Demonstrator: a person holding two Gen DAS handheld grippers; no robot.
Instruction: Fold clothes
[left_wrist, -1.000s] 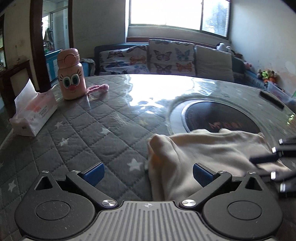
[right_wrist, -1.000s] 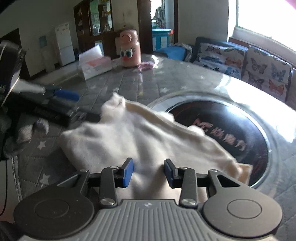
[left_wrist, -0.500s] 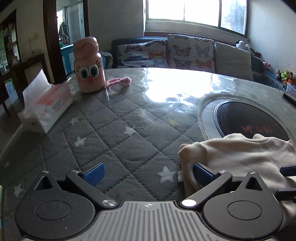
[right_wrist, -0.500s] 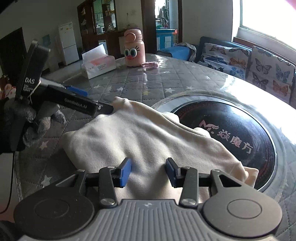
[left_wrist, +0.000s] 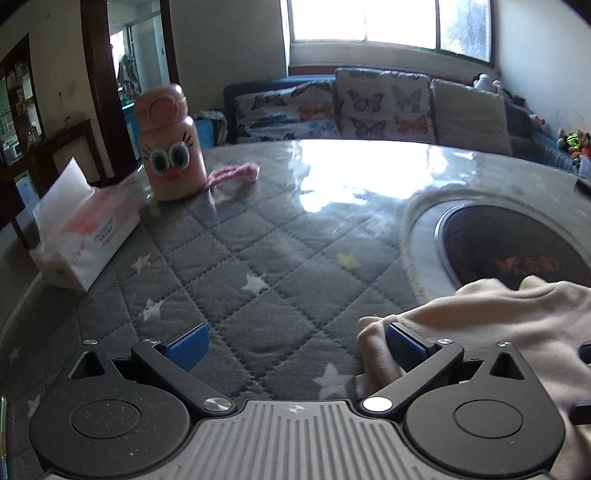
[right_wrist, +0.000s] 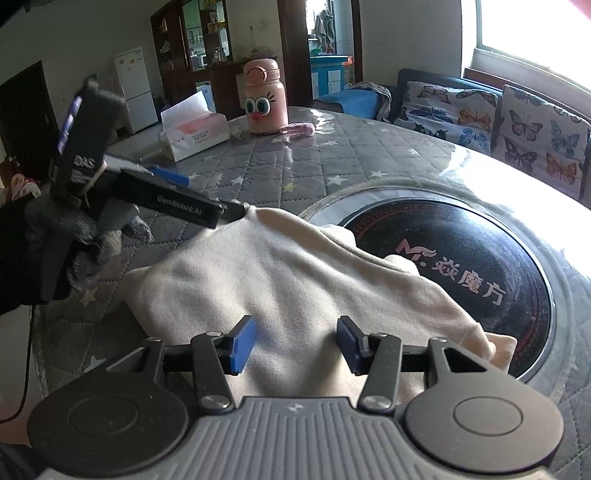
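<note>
Spreading wide: left gripper (left_wrist: 295, 341), gripping nothing, one pad beside the cream garment (right_wrist: 295, 273); opening: right gripper (right_wrist: 297, 341), straddling cloth unpinched.

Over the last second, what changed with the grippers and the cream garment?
The left gripper drew off toward the garment's left edge, jaws wide open throughout. The right gripper is opening its jaws, letting go of the cream garment, which settled flatter. The pink bottle, tissue box and table stayed put.
</note>
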